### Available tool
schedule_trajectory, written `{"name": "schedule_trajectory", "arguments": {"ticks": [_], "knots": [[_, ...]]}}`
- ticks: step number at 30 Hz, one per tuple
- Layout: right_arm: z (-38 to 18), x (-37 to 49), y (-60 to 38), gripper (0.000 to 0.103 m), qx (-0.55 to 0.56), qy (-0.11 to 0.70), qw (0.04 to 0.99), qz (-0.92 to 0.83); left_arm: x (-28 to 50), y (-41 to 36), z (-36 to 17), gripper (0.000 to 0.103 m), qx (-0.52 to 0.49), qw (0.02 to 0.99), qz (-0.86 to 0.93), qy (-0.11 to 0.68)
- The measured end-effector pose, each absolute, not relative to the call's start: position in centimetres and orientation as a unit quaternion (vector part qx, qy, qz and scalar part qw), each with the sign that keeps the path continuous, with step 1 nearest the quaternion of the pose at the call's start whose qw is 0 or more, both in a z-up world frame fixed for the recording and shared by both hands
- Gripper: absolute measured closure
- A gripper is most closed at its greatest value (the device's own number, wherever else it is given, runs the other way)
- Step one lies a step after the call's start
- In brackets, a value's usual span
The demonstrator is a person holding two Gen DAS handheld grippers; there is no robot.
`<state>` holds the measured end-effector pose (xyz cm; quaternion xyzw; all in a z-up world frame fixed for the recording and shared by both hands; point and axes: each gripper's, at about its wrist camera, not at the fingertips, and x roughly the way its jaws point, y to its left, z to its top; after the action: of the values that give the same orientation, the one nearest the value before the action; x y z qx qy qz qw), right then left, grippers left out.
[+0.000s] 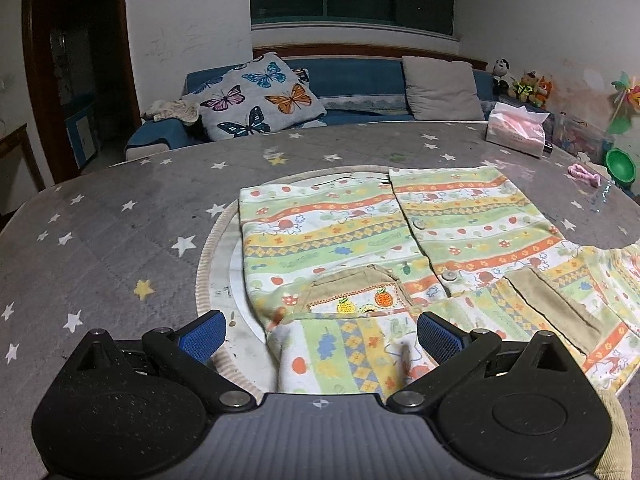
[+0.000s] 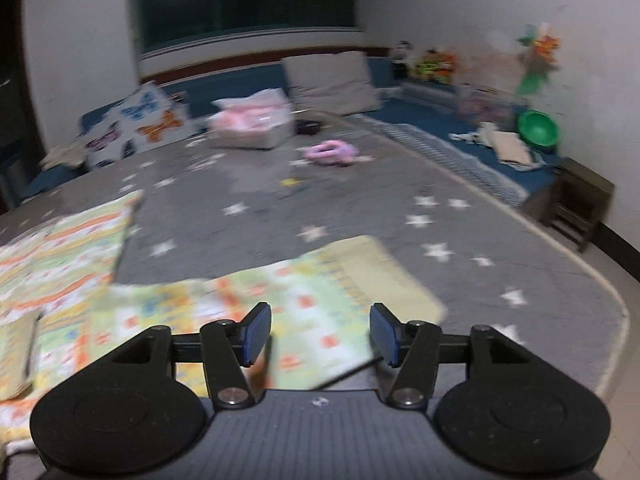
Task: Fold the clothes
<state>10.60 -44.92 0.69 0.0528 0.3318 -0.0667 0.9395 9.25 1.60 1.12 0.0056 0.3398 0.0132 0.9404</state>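
Left wrist view, shirt (image 1: 420,236) buttons, right blurred

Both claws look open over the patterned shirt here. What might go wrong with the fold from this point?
1. The left claw is open over a sleeve already folded across the shirt; pinching here might catch both layers.
2. The right wrist view is motion-blurred, so the right claw, open above the other sleeve, may land off target.

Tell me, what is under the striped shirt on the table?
Under the shirt lies a round mat on the grey star cloth. Only the mat's left rim shows; its middle and right side are covered.
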Motion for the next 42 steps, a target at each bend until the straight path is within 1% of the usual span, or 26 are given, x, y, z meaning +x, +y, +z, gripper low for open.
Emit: {"name": "schedule_trajectory", "arguments": {"ticks": [5, 9, 18, 21, 23, 24, 25, 26, 32, 42], "knots": [[0.2, 11.5, -47.6, 0.043, 0.061, 0.324, 0.937, -0.113, 9.3, 1.5, 1.1, 0.0, 0.006, 0.941, 0.011, 0.338], [-0.6, 12.2, -48.9, 0.043, 0.073, 0.337, 0.93, -0.126, 9.3, 1.4, 1.3, 0.0, 0.005, 0.944, 0.005, 0.331], [-1.0, 11.5, -48.4, 0.043, 0.081, 0.332, 0.931, -0.128, 9.5, 1.1, 1.6, 0.0, -0.009, 0.944, -0.008, 0.328], [-1.0, 11.5, -47.9, 0.052, 0.075, 0.331, 0.932, -0.13, 9.5, 0.8, 1.5, 0.0, -0.004, 0.944, -0.011, 0.329], [-0.7, 11.5, -47.8, 0.075, 0.08, 0.332, 0.932, -0.121, 9.5, 0.7, 1.4, 0.0, -0.002, 0.944, -0.012, 0.331], [-0.6, 11.5, -47.7, 0.079, 0.085, 0.333, 0.932, -0.115, 9.5, 0.7, 1.4, 0.0, -0.004, 0.943, -0.013, 0.332], [-0.5, 11.4, -47.7, 0.087, 0.089, 0.334, 0.932, -0.109, 9.5, 0.7, 1.3, 0.0, -0.003, 0.943, -0.014, 0.333], [-0.3, 11.4, -47.6, 0.09, 0.094, 0.335, 0.932, -0.103, 9.5, 0.7, 1.3, 0.0, -0.002, 0.942, -0.014, 0.334], [1.7, 10.7, -45.8, 0.094, 0.111, 0.322, 0.939, -0.043, 9.3, 0.8, 1.3, 0.0, 0.0, 0.942, -0.016, 0.335], [7.4, 11.1, -37.8, 0.095, 0.133, 0.296, 0.933, 0.154, 8.5, 0.9, 1.4, 0.0, -0.004, 0.939, -0.031, 0.343]]}}
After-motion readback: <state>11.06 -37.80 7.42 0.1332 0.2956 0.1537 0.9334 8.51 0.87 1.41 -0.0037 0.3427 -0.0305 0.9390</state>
